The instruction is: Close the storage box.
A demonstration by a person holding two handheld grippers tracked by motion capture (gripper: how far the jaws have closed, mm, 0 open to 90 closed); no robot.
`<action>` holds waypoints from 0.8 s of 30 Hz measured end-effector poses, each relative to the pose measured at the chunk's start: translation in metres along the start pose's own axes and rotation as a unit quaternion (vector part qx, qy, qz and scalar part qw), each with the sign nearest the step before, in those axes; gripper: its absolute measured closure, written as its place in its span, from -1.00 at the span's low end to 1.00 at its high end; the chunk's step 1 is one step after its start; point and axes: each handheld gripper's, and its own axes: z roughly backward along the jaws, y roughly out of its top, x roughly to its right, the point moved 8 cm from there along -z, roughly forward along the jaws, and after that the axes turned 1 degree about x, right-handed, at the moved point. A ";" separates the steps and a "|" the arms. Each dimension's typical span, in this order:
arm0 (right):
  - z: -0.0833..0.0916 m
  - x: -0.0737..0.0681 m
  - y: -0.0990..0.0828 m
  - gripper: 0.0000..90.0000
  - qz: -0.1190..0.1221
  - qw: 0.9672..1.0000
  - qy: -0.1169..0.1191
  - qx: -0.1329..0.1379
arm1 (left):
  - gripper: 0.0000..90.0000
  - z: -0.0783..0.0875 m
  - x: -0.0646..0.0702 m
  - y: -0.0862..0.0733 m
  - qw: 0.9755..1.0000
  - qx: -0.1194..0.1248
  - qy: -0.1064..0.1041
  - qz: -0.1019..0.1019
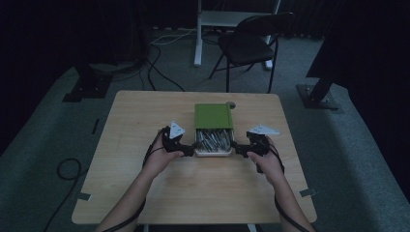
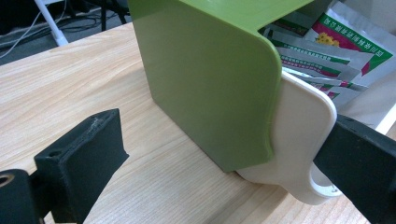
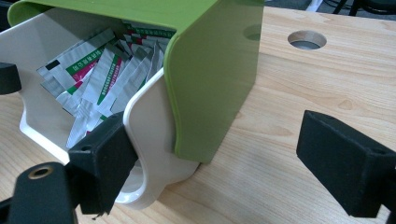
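A green box (image 1: pixel 212 116) stands mid-table with its white drawer (image 1: pixel 212 154) pulled out toward the person, full of silver sachets (image 1: pixel 212 139). My left gripper (image 1: pixel 187 151) is at the drawer's left front corner and my right gripper (image 1: pixel 239 149) at its right front corner. In the left gripper view the jaws (image 2: pixel 224 140) stand wide open around the green casing (image 2: pixel 205 84) and the white drawer tab (image 2: pixel 299 140), one jaw against the tab. In the right gripper view the open jaws (image 3: pixel 215 140) straddle the casing's corner (image 3: pixel 215 70); one jaw overlaps the drawer tab (image 3: pixel 149 126). Sachets (image 3: pixel 98 79) show inside.
The wooden table (image 1: pixel 193 193) has a round hole (image 1: pixel 231 104) just behind the box. A black folding chair (image 1: pixel 251 41) and a white stand are on the floor beyond the far edge. Cables lie on the floor at the left.
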 end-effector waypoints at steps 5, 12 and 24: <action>-0.002 0.001 0.002 -0.71 0.002 1.000 -0.003 0.000 | -0.92 -0.001 -0.001 0.001 1.000 0.001 0.003 0.000; -0.004 0.004 0.004 -0.71 0.002 1.000 -0.007 0.000 | -0.92 -0.004 -0.003 0.003 1.000 0.000 0.007 0.000; -0.010 0.007 0.007 -0.71 -0.007 1.000 -0.015 0.006 | -0.92 -0.009 -0.008 0.005 1.000 0.002 0.017 0.001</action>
